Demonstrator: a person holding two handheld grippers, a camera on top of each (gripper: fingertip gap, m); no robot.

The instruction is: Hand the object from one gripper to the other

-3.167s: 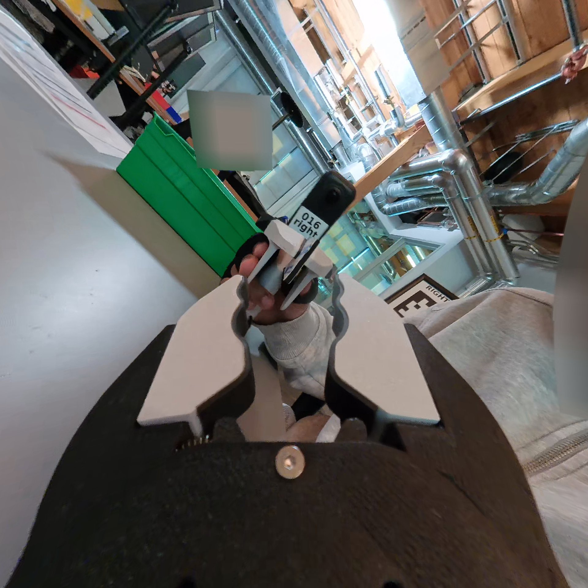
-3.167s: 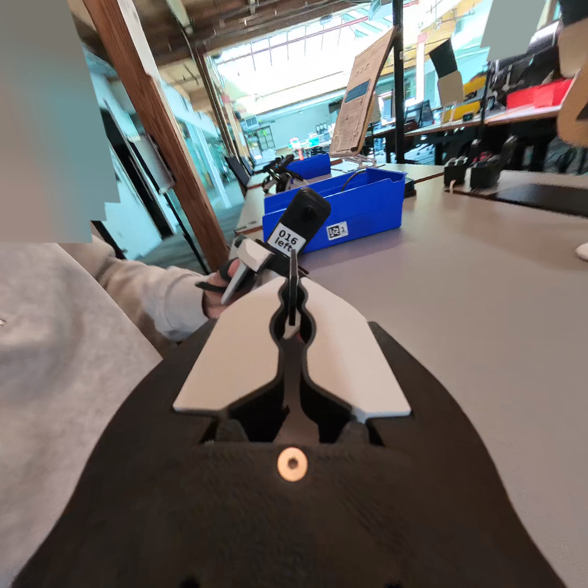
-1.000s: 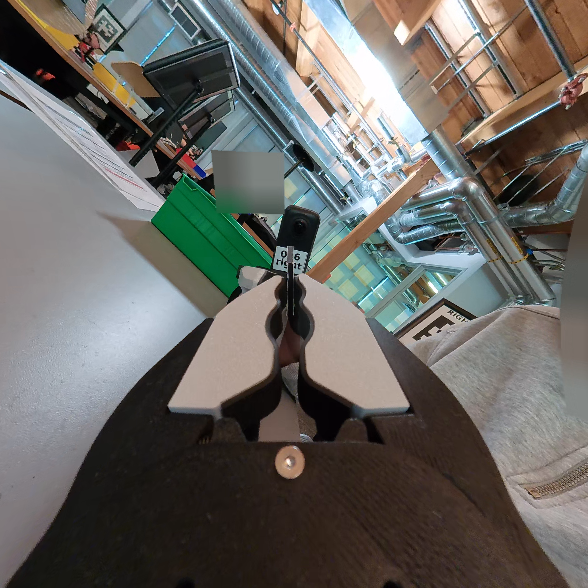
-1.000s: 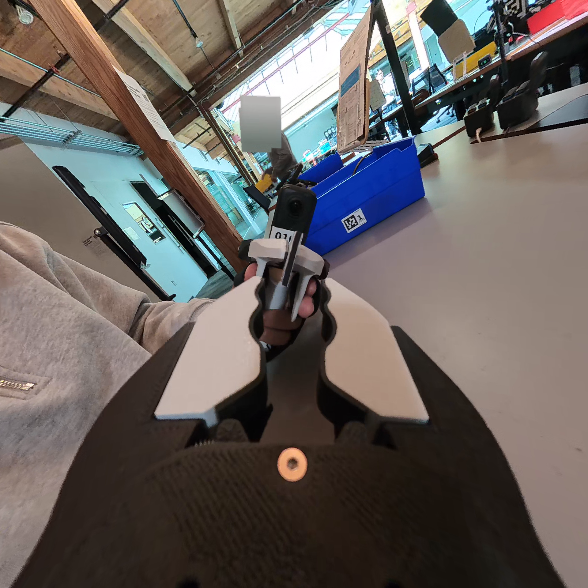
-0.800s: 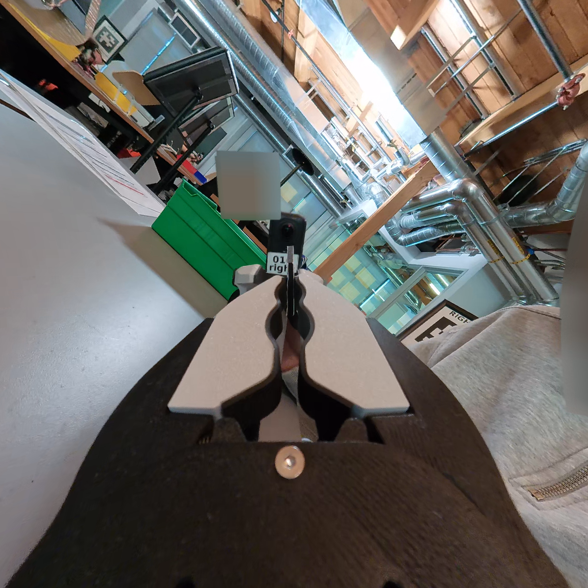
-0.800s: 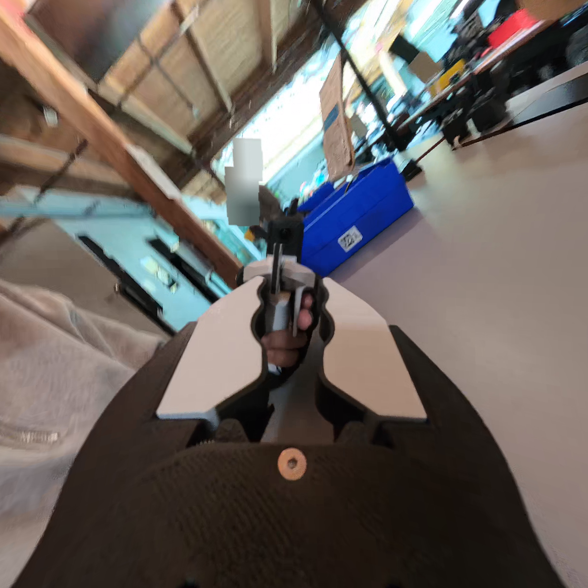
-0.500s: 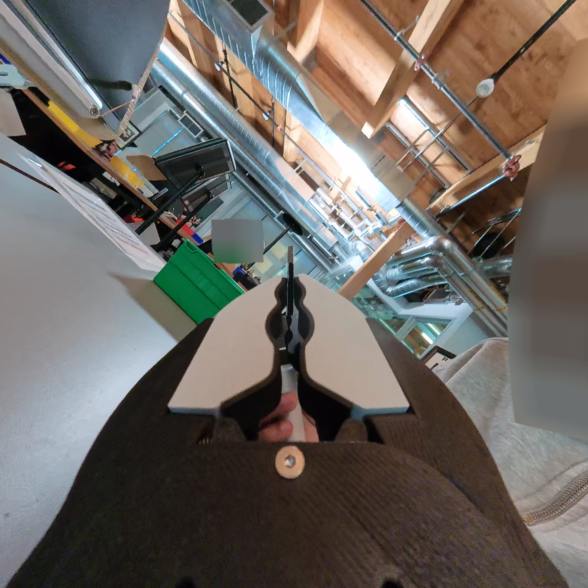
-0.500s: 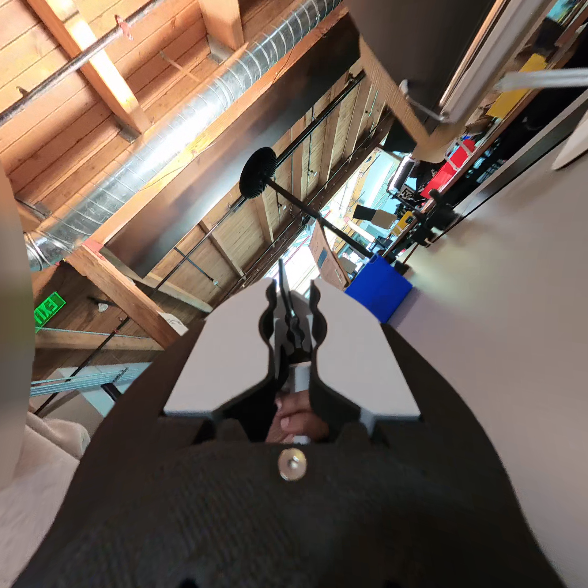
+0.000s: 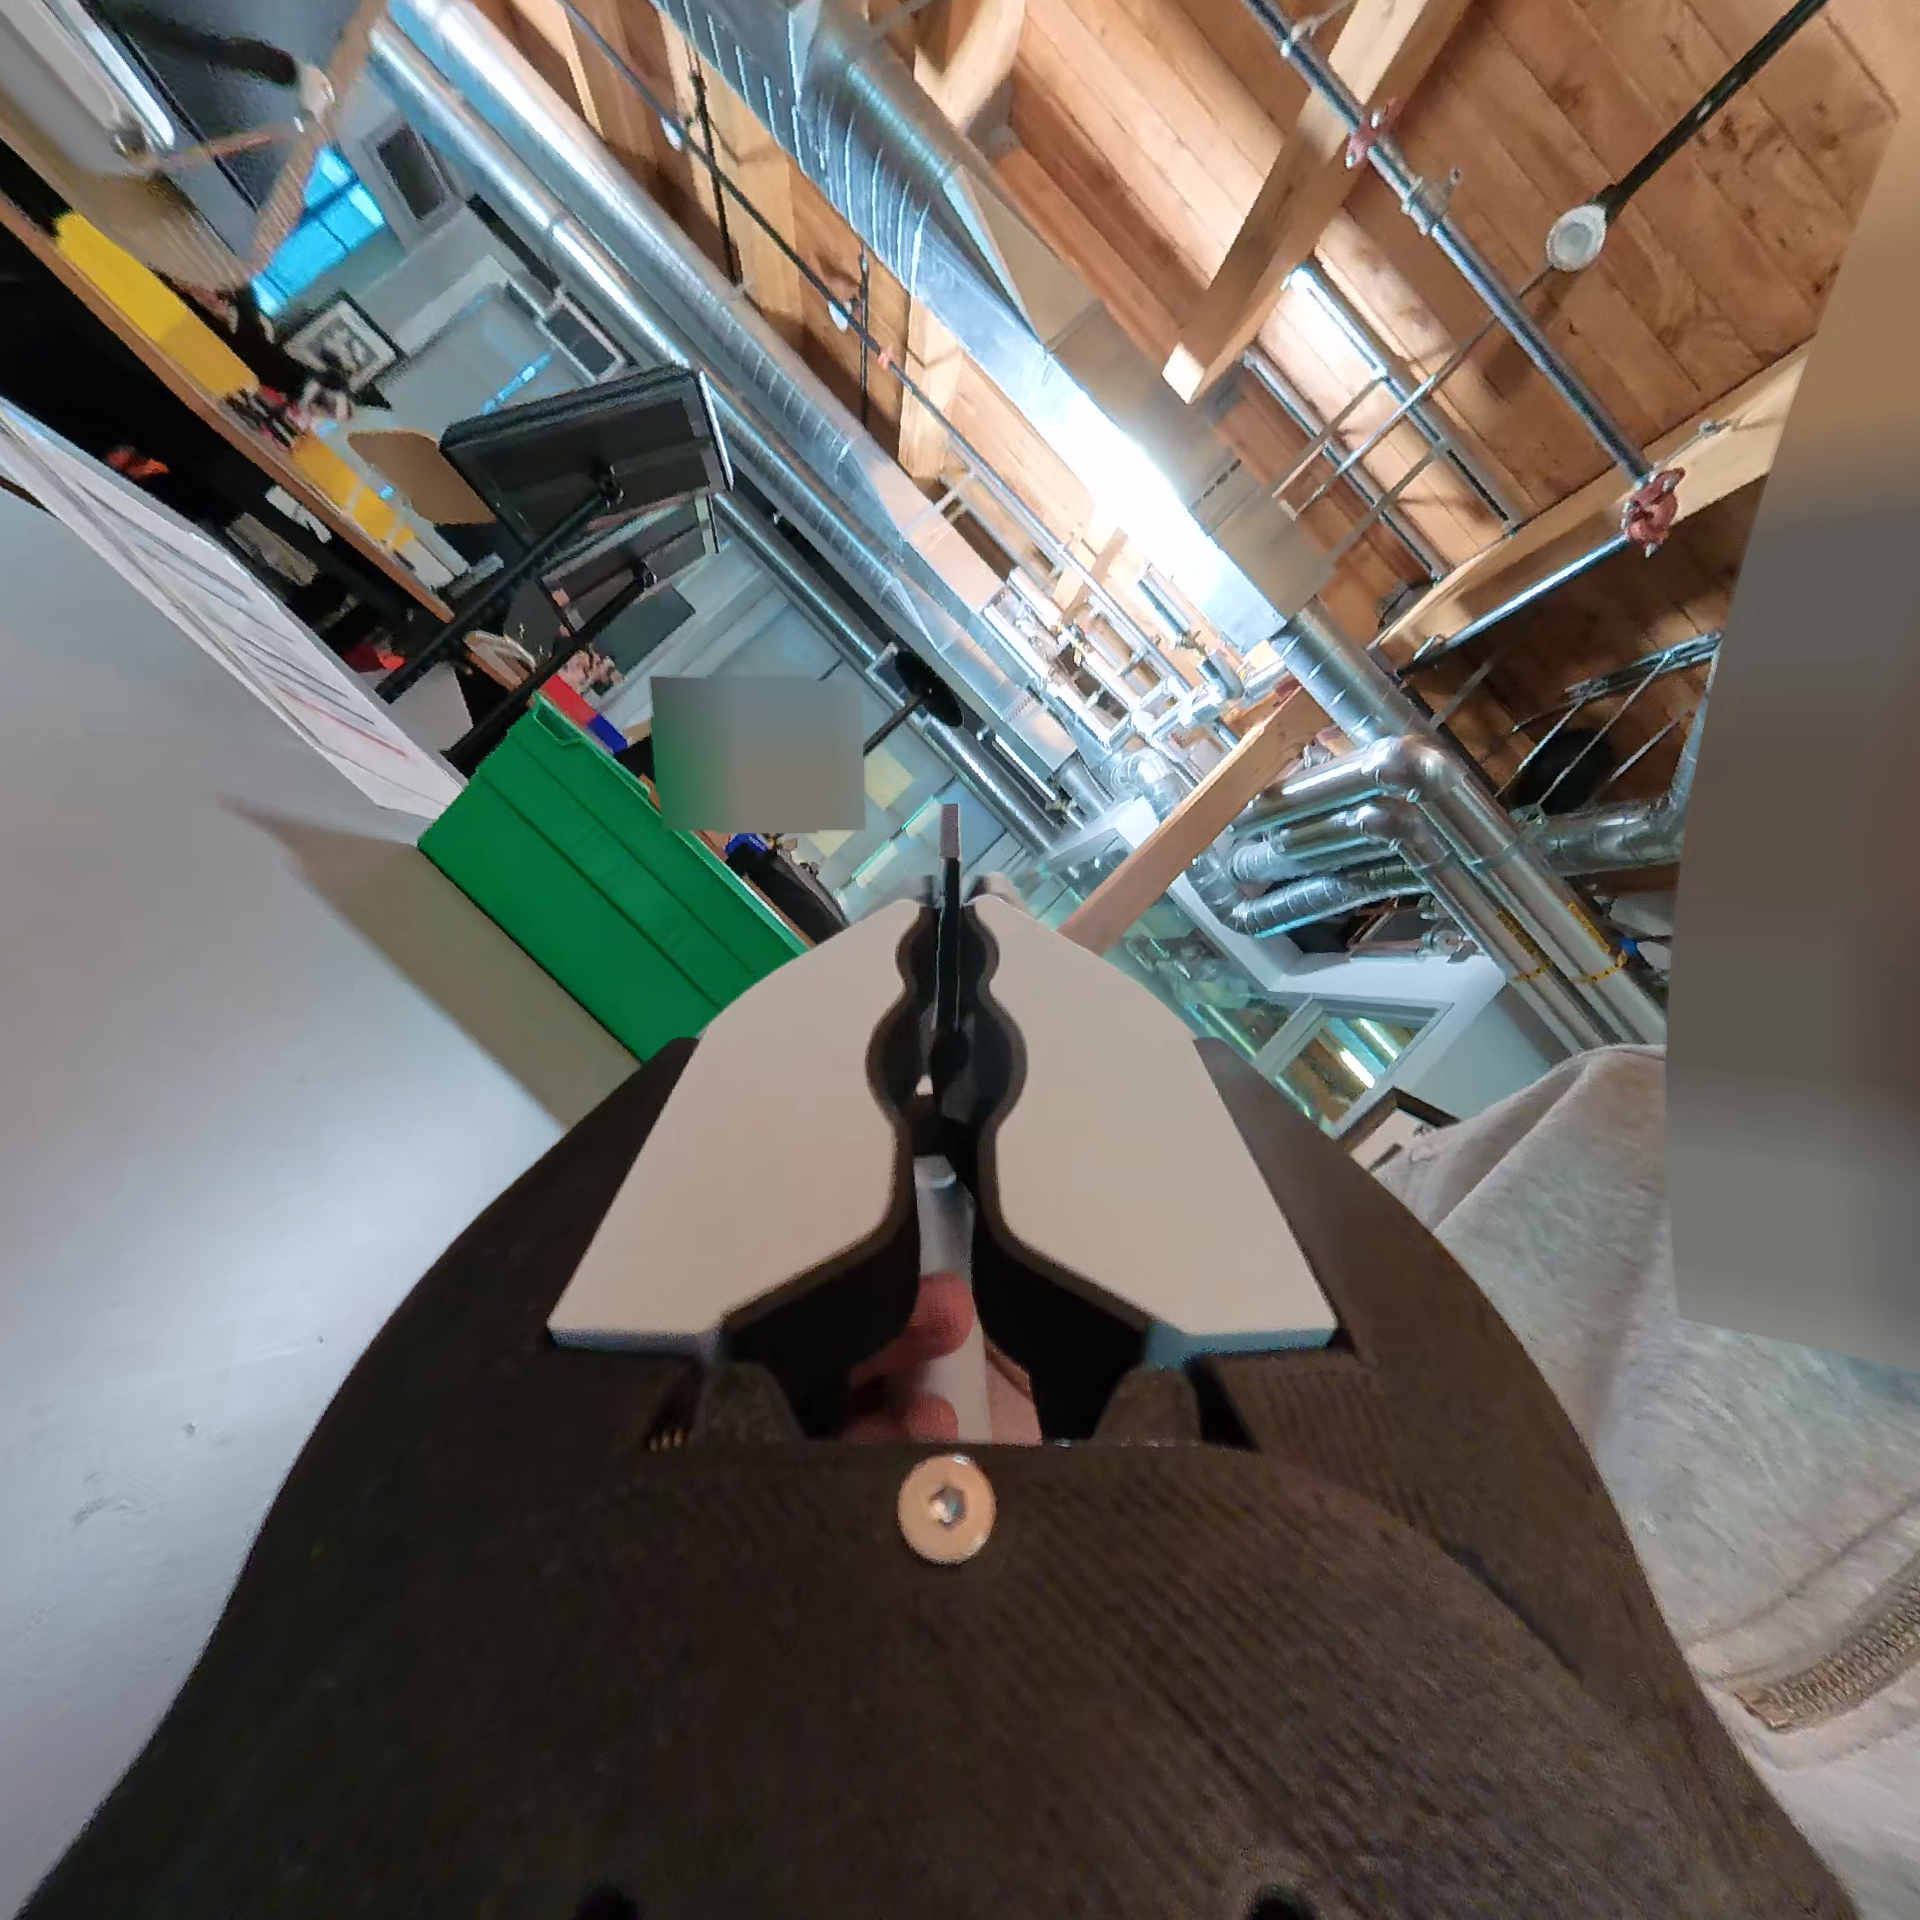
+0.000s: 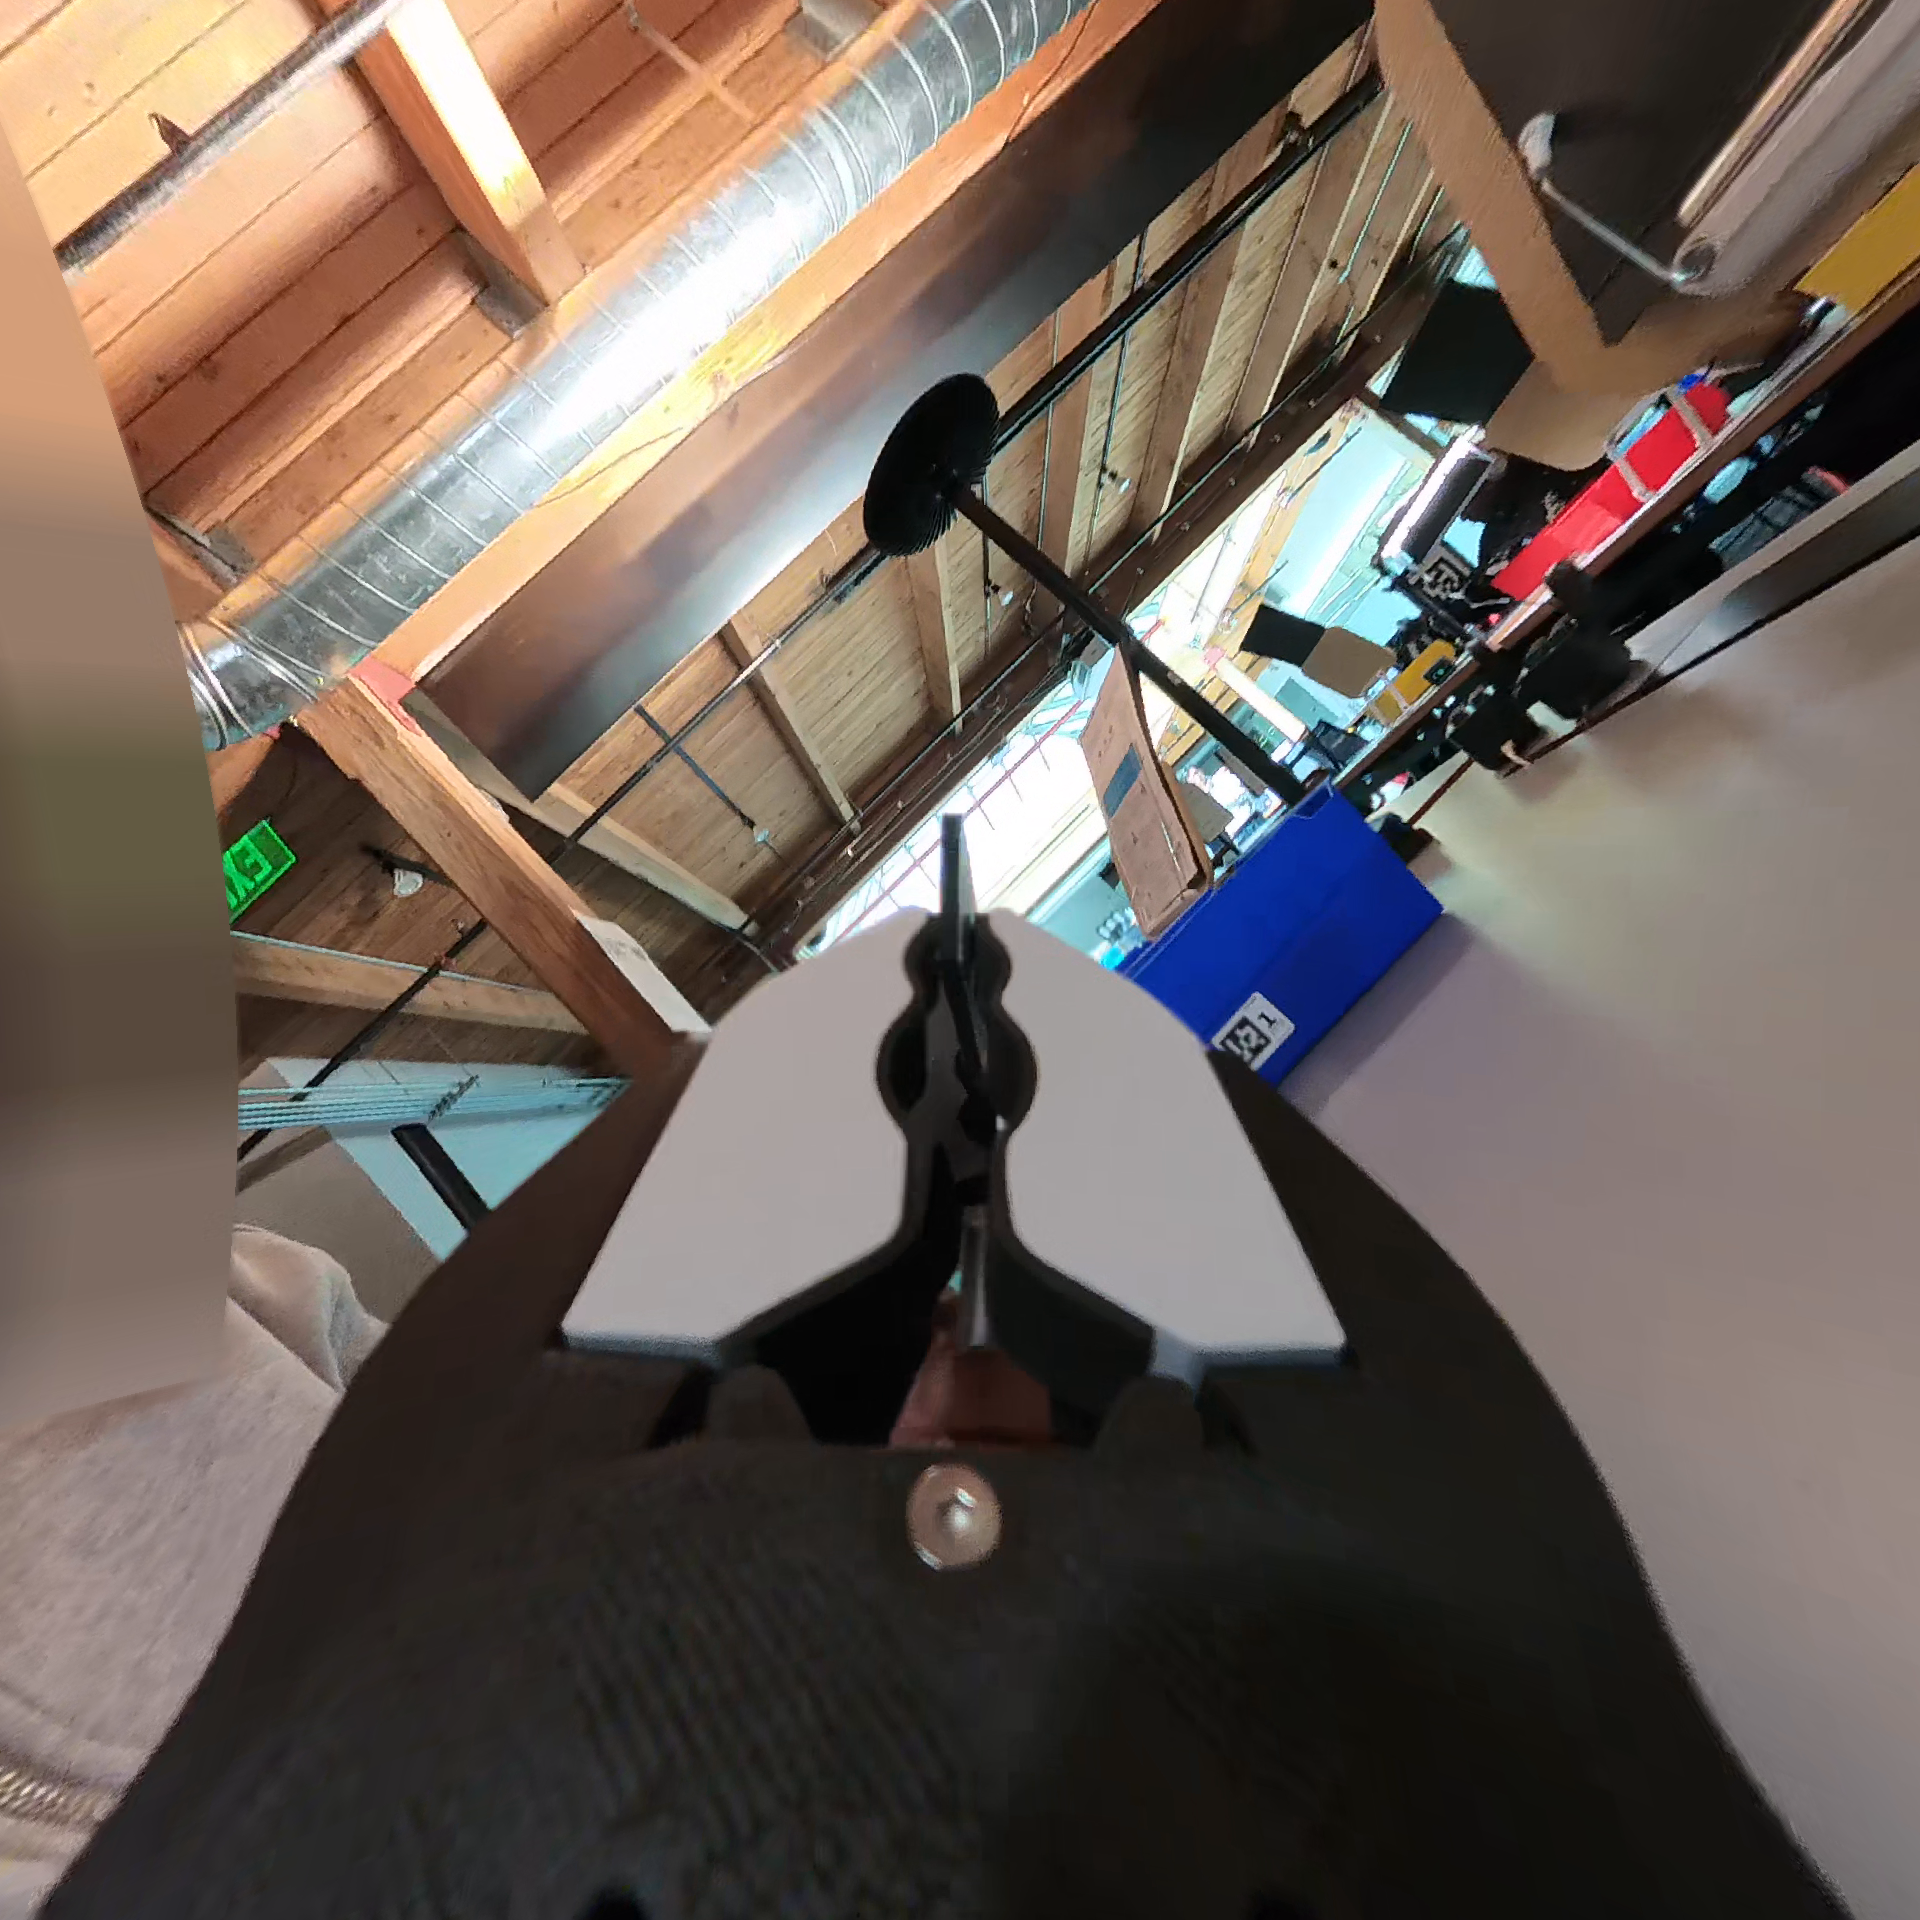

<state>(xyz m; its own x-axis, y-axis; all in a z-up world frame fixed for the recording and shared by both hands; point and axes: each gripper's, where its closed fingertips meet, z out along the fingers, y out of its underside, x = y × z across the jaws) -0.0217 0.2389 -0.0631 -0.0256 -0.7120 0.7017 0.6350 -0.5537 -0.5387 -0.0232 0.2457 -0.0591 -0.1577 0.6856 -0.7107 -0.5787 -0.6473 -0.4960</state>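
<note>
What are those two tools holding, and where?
Left tool and right tool each pinch a thin black strip edge-on, its end poking past the tips.

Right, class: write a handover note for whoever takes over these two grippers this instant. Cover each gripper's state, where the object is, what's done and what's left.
Left gripper: shut on the thin black object, tilted up towards the ceiling.
Right gripper: shut on the same object, also tilted upward.
Object: held in the air above the grey table, clamped by both grippers at once.
Done: both grippers have a grip.
Left: one gripper opens and backs away. Which gripper is giving cannot be told from this moment.
</note>
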